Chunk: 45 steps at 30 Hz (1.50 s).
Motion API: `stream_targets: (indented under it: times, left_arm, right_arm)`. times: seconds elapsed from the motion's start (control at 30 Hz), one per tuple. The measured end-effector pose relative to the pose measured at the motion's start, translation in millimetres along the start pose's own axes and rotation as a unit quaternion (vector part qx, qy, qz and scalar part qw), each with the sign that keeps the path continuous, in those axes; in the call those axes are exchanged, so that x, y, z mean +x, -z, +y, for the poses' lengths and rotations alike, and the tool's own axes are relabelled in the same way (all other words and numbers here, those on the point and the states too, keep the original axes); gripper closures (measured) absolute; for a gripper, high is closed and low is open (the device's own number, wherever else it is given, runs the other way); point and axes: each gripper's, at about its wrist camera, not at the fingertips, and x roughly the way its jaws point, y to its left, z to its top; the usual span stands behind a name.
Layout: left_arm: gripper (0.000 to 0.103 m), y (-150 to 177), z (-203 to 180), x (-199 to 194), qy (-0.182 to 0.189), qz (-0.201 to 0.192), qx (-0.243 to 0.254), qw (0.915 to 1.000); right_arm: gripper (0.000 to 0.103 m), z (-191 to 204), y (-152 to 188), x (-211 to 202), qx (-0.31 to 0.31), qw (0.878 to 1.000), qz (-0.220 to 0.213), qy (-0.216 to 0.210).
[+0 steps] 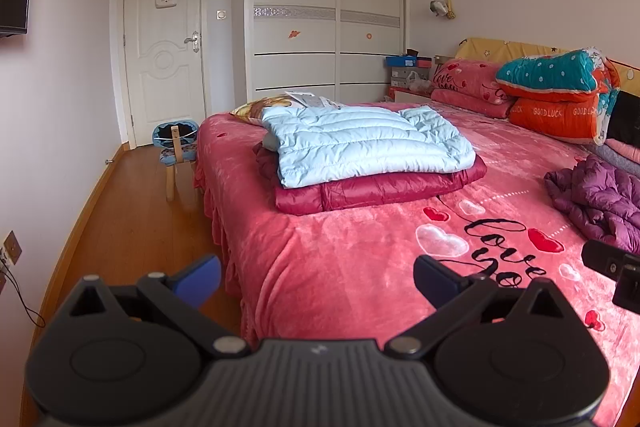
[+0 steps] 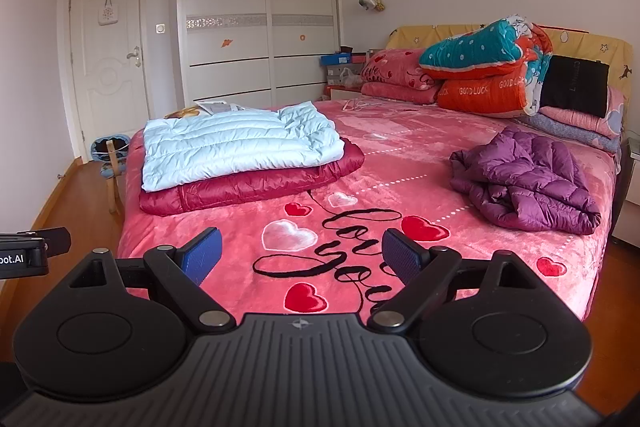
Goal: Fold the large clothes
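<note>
Hovering over the pink bed [image 2: 248,247], the left gripper [image 1: 316,281] and right gripper [image 2: 302,255] gape wide, holding nothing.

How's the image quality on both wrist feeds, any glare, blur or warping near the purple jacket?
Left wrist view: sharp, even daylight, no glare; the purple jacket sits at the warped right edge, partly cut off. Right wrist view: equally sharp; the jacket is whole, the wardrobe lines bow, corners vignette dark.
</note>
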Motion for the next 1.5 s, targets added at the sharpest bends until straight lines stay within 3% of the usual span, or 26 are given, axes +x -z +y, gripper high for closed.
stream_targets:
  times: [1.5]
  left_arm:
    - [0.001,7.4,-3.9,12.7,0.002,0.012,0.007,0.9999]
  right_arm:
    - [0.0,-12.8,4.3,3.8,0.002,0.999,0.028,-0.024]
